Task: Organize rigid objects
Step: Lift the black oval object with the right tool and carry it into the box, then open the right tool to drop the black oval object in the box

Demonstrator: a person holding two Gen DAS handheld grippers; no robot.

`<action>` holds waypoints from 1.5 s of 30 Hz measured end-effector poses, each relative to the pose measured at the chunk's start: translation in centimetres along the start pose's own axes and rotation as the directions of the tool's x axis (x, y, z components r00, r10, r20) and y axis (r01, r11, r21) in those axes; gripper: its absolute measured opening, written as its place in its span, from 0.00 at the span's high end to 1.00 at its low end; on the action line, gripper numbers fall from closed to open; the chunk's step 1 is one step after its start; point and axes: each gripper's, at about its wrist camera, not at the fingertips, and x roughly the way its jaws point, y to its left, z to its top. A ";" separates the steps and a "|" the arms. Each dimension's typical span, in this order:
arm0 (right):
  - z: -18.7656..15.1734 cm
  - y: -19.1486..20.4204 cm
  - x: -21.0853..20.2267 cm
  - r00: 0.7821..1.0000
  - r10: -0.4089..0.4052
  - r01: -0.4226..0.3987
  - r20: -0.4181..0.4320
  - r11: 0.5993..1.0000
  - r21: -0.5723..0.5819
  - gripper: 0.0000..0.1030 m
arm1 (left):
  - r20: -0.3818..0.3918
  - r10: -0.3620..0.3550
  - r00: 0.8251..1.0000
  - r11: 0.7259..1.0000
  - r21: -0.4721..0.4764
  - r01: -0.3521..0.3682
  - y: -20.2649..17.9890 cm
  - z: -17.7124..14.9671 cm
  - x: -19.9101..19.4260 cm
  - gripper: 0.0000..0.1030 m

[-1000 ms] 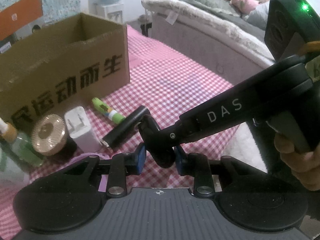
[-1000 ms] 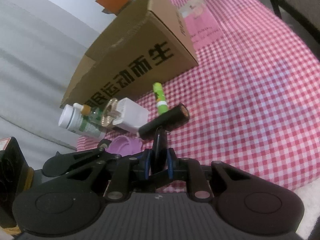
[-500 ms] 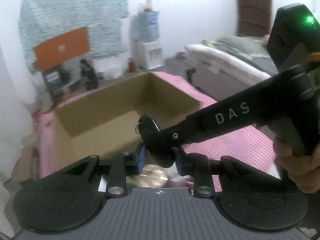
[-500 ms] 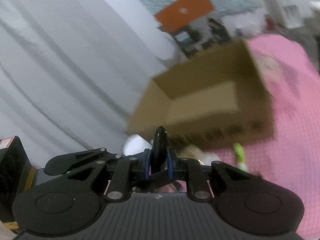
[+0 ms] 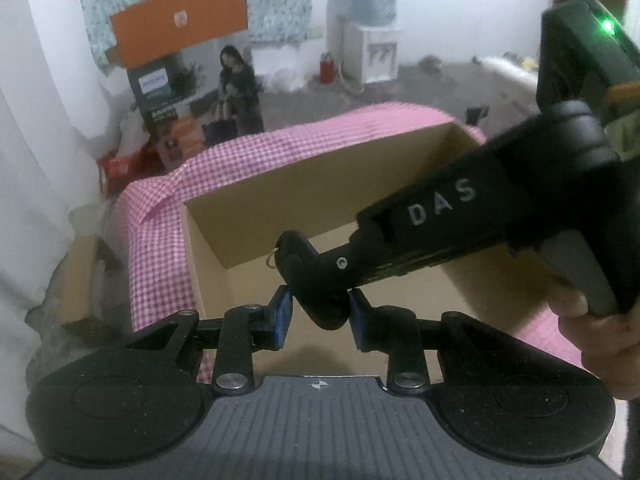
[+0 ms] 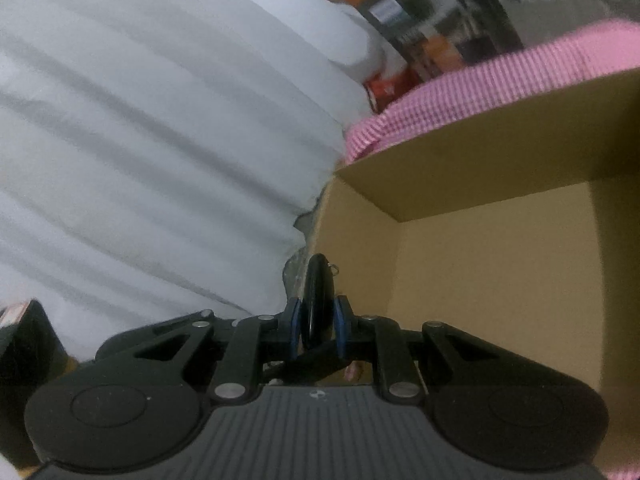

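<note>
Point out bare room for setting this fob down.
The box floor is bare wherever it shows, from the far wall to the left wall. Left of the box, only a narrow strip of checked cloth runs along the table edge. No clutter shows anywhere.

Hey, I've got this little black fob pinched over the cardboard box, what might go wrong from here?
1. The right gripper pinches the black fob while the left gripper clamps its lower end; an uneven release could twist or flick it.
2. In the right wrist view it hangs near the cardboard box's left wall; dropped now, it might clip the rim and land outside.
</note>
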 end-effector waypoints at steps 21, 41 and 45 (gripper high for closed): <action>4.8 -6.5 11.0 0.991 -0.017 0.051 -0.132 0.965 0.257 0.82 | -0.112 0.155 0.981 0.988 0.022 -0.154 2.2 1.8 6.1 0.68; 3.1 -3.5 2.1 1.000 0.017 -0.017 0.001 0.984 0.177 0.79 | 0.092 0.080 0.993 0.996 -0.055 -0.075 1.8 1.1 -2.6 0.35; 1.9 -1.7 -1.5 0.998 0.039 -0.045 0.054 0.991 0.126 0.79 | 0.145 0.027 0.989 0.999 -0.045 -0.021 1.1 0.1 -5.2 0.31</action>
